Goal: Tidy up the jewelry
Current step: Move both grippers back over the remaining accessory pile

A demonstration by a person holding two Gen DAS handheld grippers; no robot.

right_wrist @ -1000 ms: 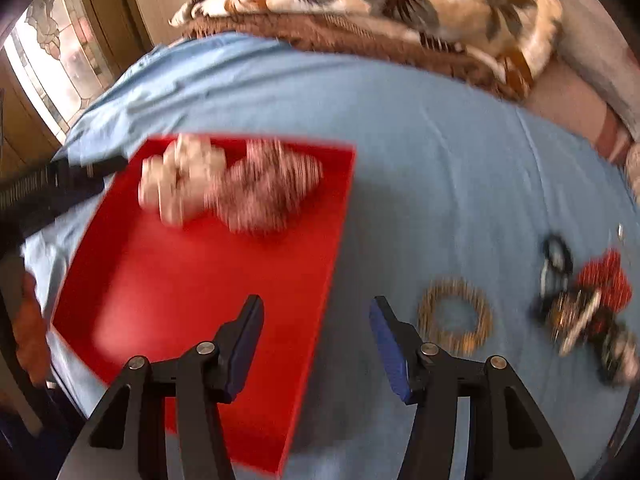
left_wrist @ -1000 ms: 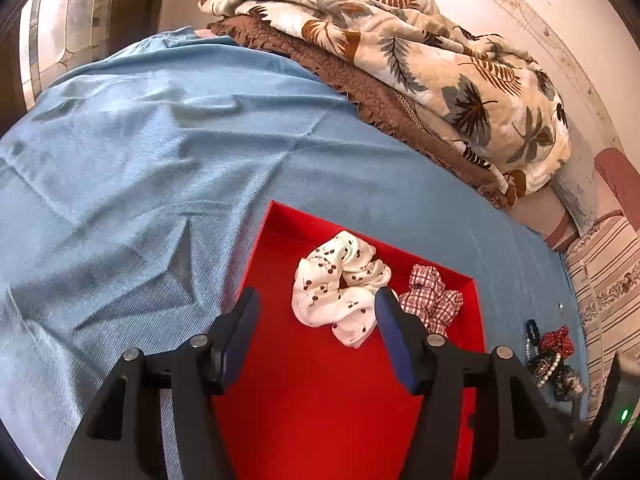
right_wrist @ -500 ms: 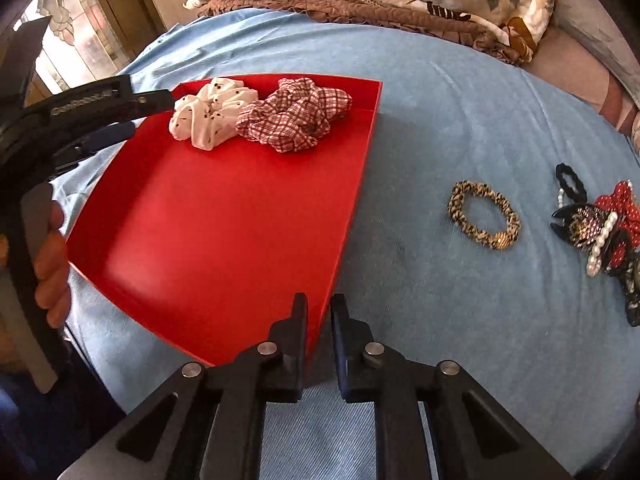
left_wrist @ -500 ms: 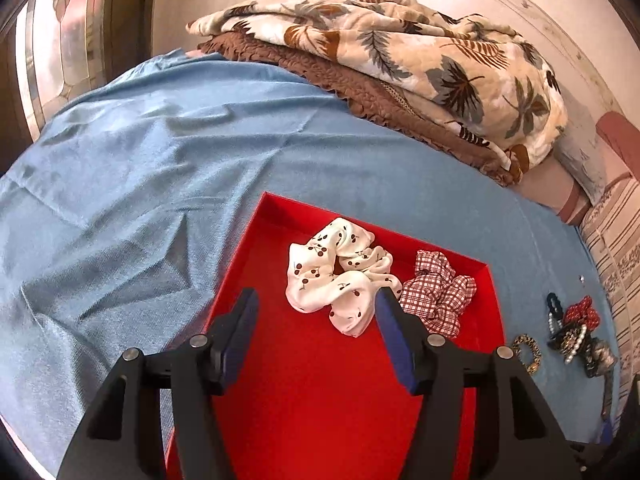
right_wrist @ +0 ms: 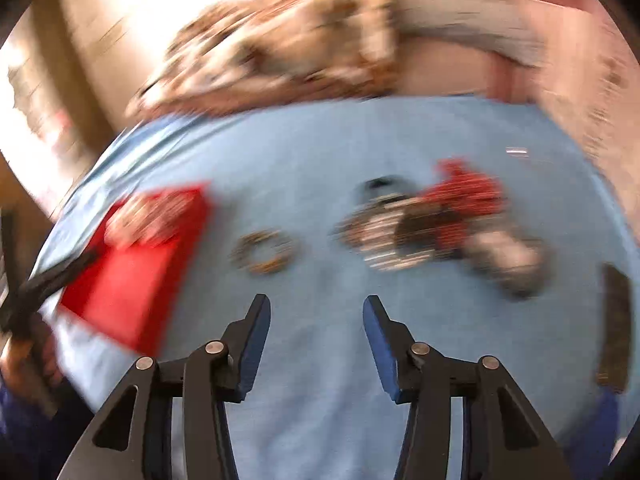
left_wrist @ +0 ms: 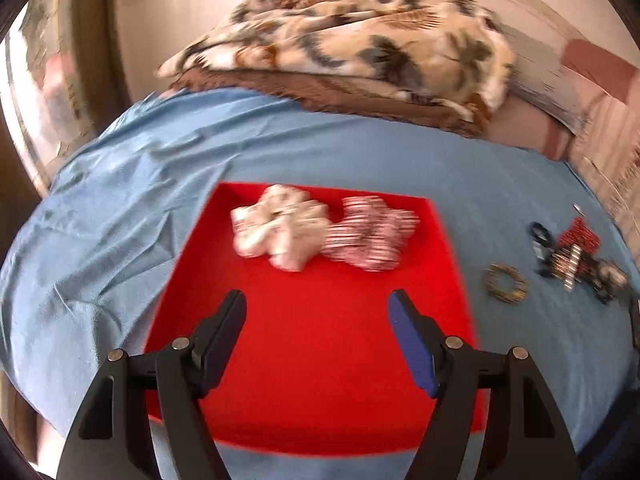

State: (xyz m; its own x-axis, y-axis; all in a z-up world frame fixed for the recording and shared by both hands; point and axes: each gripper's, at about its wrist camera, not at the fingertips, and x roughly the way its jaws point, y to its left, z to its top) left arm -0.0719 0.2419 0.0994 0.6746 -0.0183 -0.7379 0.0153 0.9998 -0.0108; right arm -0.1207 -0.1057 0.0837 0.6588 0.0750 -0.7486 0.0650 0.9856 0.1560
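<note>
A blue-sheeted bed (left_wrist: 304, 152) bears a red tray (left_wrist: 320, 360), a beaded bracelet (left_wrist: 505, 283), a blurred, seemingly jewelry heap (left_wrist: 576, 256), and folded blankets (left_wrist: 352, 52).

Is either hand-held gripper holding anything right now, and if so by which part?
Nothing is held. The left hand-held gripper hangs open over the red tray; the right hand-held gripper, jaws just opened, is empty above the blue sheet.

A bed (left_wrist: 280, 152) is covered by a wrinkled blue sheet (left_wrist: 120, 216). At the far edge of the bed, a leaf-patterned blanket (left_wrist: 360, 48) is heaped over a brown ruffled one (left_wrist: 320, 92). Behind the blankets a pale wall (left_wrist: 180, 8) is seen. Left of the bed, a bright window (left_wrist: 36, 92) is framed in dark wood. Striped pillows (left_wrist: 600, 120) are blurred at the bed's right.
</note>
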